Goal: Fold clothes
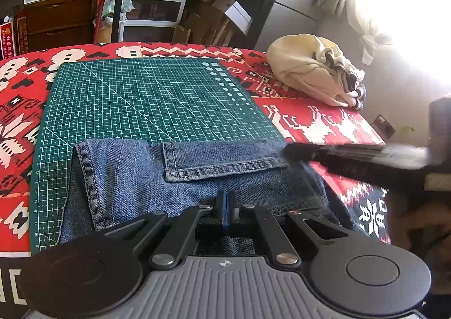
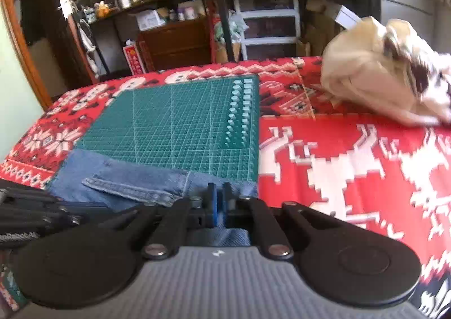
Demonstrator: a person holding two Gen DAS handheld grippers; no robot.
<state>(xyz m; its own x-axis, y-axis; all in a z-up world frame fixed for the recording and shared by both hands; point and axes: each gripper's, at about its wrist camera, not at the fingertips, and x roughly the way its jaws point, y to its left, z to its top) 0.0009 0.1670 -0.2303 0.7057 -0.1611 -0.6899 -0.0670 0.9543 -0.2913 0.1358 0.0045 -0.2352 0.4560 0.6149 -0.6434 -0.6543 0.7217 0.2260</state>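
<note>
Both tools, left [image 1: 227, 202] and right [image 2: 218, 200], sit nearly closed over the folded jeans [image 1: 197, 178] just beneath.

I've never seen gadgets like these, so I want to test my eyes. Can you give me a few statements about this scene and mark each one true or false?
1. The denim garment lies partly on the green cutting mat. True.
2. The left tool is wide open. False: its fingers are pressed together, apparently pinching the denim.
3. A cream bundle of clothes sits on the red patterned cloth, apart from the mat. True.
4. The mat is plain, with no markings. False: it carries a white grid and rows of shapes.
5. The right tool is over the cream bundle. False: it is at the denim's edge, nearly closed.
</note>
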